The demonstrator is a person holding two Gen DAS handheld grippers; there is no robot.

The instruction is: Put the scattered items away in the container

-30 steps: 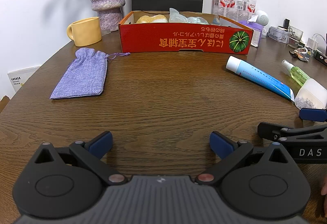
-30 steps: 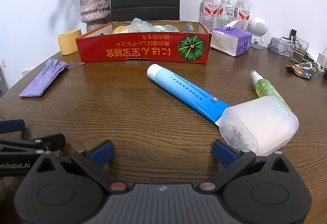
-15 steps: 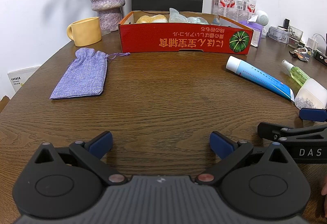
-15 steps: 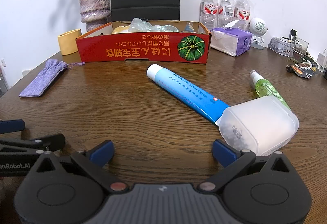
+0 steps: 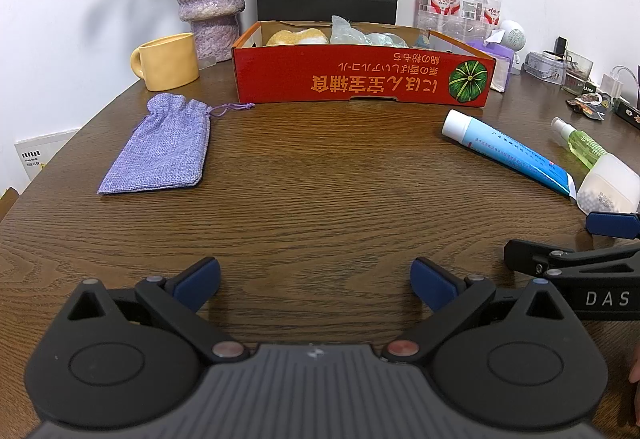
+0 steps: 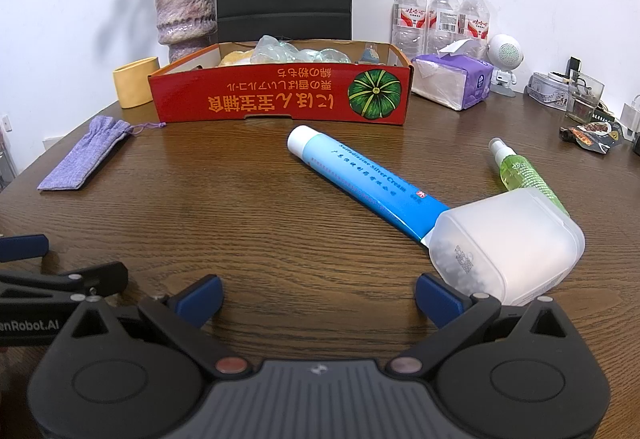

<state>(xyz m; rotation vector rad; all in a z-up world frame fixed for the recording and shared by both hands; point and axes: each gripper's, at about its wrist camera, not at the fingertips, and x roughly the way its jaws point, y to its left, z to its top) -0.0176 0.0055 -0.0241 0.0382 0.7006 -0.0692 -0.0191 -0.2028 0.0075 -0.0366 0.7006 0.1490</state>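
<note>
While resting low over the bench, held both grippers, left and right, spread wide and empty; saw box at 12 o'clock, pouch at 10, tube, bottle and tub at 2.

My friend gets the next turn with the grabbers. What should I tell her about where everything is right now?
Left hand-held gripper: open, empty, low over the table.
Right hand-held gripper: open, empty, with the white plastic tub just beyond its right finger.
Red box: at the back, already holding a few things.
Still out: purple pouch on the left; blue tube, green spray bottle and the tub on the right.
</note>
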